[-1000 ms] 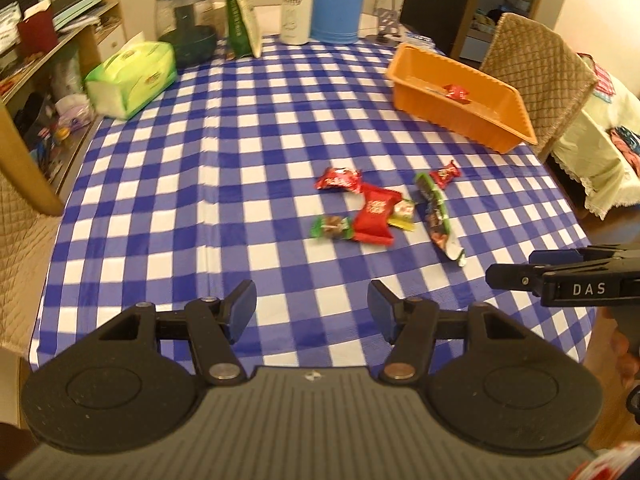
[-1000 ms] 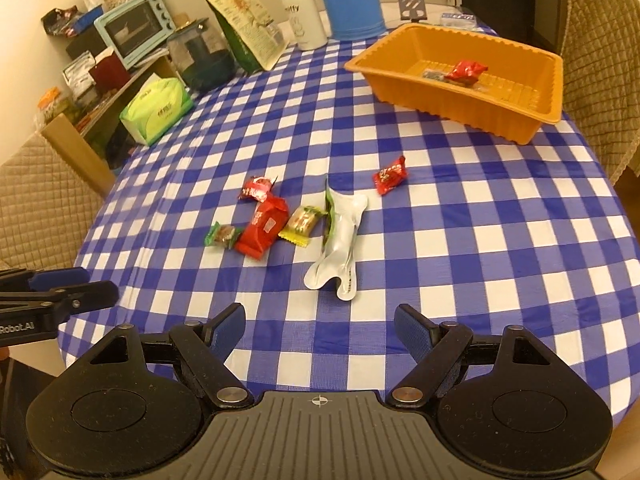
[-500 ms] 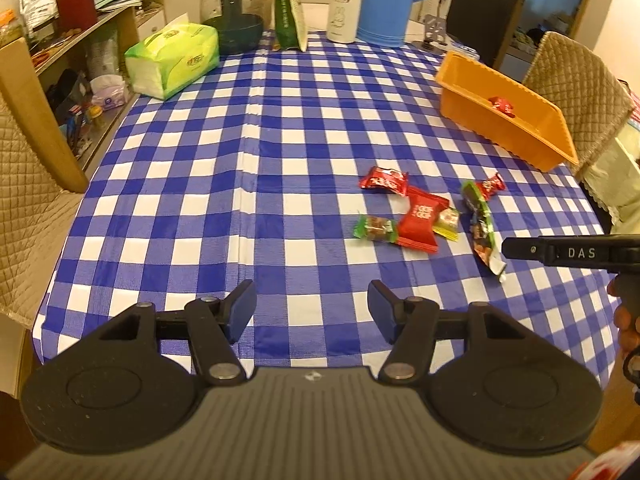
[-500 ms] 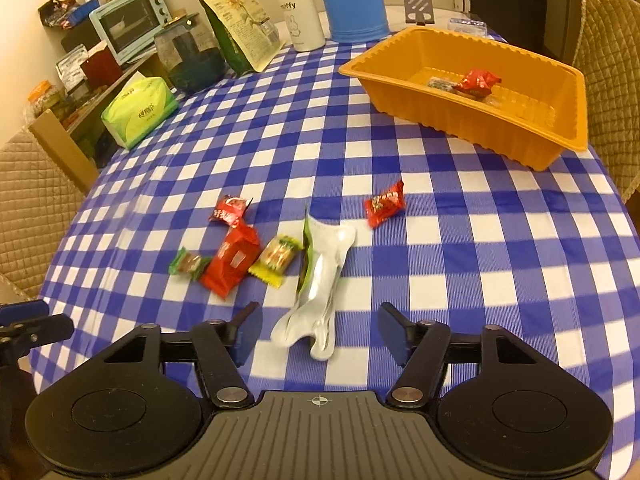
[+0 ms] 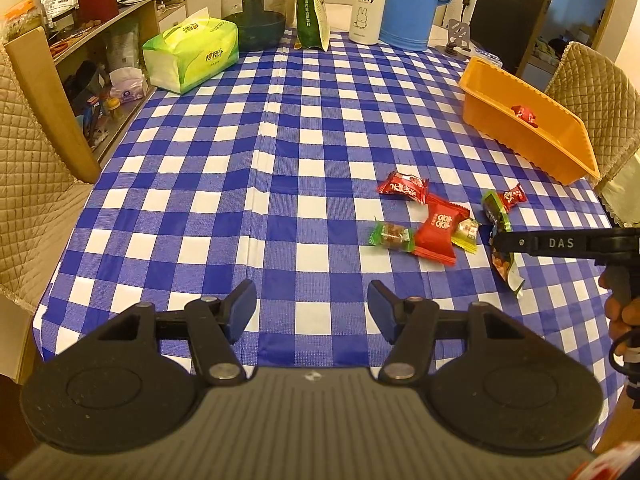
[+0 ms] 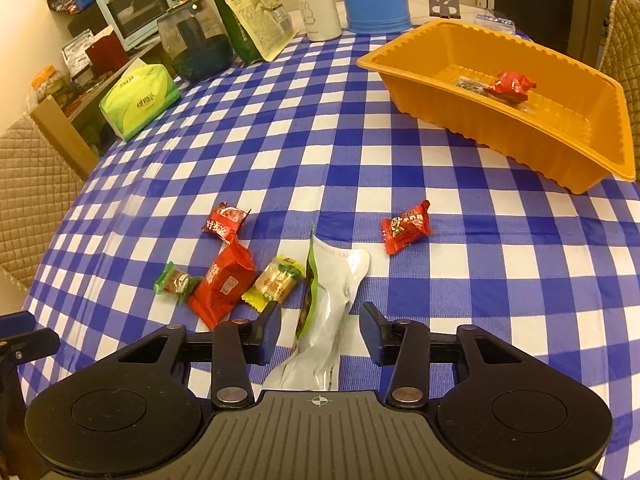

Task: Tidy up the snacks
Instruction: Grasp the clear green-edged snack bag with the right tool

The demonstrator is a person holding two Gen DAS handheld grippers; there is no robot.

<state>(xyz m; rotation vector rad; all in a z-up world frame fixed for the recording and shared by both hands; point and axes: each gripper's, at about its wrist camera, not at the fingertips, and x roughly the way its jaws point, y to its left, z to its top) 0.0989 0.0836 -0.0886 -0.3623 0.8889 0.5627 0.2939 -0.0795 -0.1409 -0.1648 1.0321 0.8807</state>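
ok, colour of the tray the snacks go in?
Orange tray, plain with ribbed walls; clearest in the right wrist view.

L gripper (image 5: 312, 312) hangs low over the near edge of the bench, pointing steeply down, jaws wide apart w/ nothing between them. R gripper (image 6: 320, 330) also pitched steeply down; its jaws have just been closing and now flank a long pouch (image 6: 332, 300), gaps visible on both sides, pads not pressing yet. In the left wrist view the R gripper (image 5: 498, 242) reaches in from the right edge, w/ the person's fingers (image 5: 622, 312) curled round its handle.
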